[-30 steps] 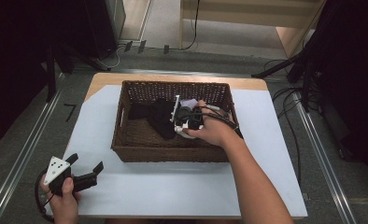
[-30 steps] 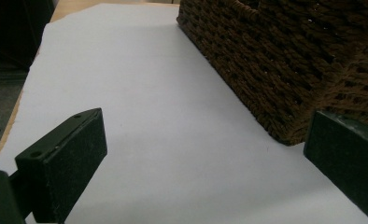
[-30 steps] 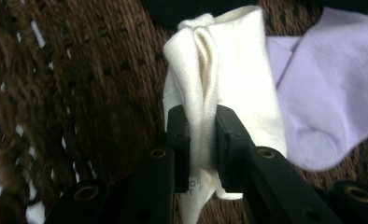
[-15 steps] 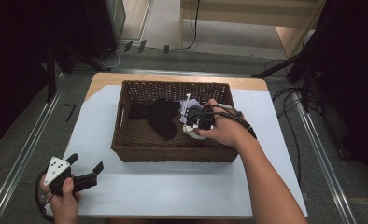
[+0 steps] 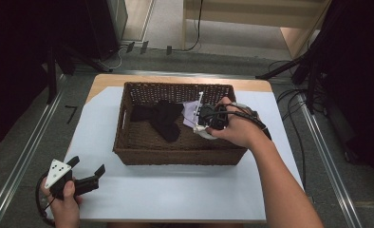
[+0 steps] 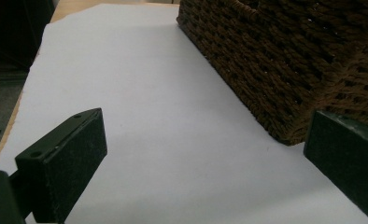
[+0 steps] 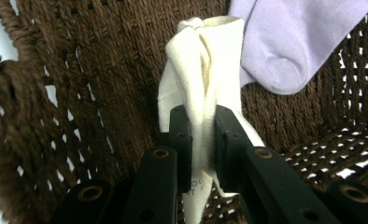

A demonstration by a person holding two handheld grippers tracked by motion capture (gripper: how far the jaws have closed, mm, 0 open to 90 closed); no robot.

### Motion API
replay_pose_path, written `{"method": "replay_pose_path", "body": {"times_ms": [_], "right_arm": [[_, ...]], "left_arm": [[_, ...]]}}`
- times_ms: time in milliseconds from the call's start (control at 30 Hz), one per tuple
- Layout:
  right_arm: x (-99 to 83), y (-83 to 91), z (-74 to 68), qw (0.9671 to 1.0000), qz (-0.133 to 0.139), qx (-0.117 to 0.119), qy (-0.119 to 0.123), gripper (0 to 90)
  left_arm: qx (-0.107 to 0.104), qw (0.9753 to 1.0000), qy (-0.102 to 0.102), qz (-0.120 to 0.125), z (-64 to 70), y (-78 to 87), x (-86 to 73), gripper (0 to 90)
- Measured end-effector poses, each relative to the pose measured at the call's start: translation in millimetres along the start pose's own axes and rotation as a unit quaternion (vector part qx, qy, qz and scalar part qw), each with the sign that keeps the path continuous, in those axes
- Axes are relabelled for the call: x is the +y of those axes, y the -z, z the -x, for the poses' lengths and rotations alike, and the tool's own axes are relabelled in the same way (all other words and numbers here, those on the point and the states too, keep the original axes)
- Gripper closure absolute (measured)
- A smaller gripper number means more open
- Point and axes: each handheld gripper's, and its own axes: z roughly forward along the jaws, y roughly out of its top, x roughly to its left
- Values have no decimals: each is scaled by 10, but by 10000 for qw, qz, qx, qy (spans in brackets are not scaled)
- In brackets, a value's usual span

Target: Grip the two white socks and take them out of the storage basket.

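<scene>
While a white sheet (image 5: 175,190) covers most of the wooden table (image 5: 110,80), a brown wicker basket (image 5: 175,156) stands on it toward the far side, and the left gripper view looks along the sheet to the basket's near corner (image 6: 285,70). Inside the basket, a dark garment (image 5: 161,118) lies crumpled left of centre on the woven floor, apparently a pair of black socks, though the high view is too coarse to be sure. Just right of it a lilac sock (image 5: 191,113) lies against the far wall, and the right gripper view shows its rounded toe (image 7: 285,46) resting on the weave beside a white sock (image 7: 205,74). From the right side a forearm reaches over the basket rim, the hand wrapped round the right gripper (image 5: 209,121), which sits low in the basket's right half. Its jaws are pressed together on a fold of the white sock, pinching the cloth so that it bunches up between them, with the loose end hanging below. Near the table's front left corner, well apart from the basket, the other hand holds the left gripper (image 5: 86,168) just over the sheet, its jaws spread wide with nothing between them.
</scene>
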Motion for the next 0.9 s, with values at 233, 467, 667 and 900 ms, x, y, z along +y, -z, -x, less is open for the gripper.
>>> {"method": "replay_pose_path", "body": {"times_ms": [233, 467, 667, 900], "right_arm": [[-23, 139, 16, 10000, 45, -2, 49, 796], [-69, 347, 30, 9999, 68, -81, 42, 796], [-143, 520, 46, 9998, 81, -168, 51, 796], [-271, 746, 83, 9994, 190, -282, -7, 796]], "left_arm": [[1, 10000, -1, 0, 0, 0, 0, 3], [-8, 10000, 1, 0, 0, 0, 0, 3], [2, 10000, -1, 3, 1, 1, 0, 3], [7, 10000, 3, 16, 2, -2, 0, 3]]}}
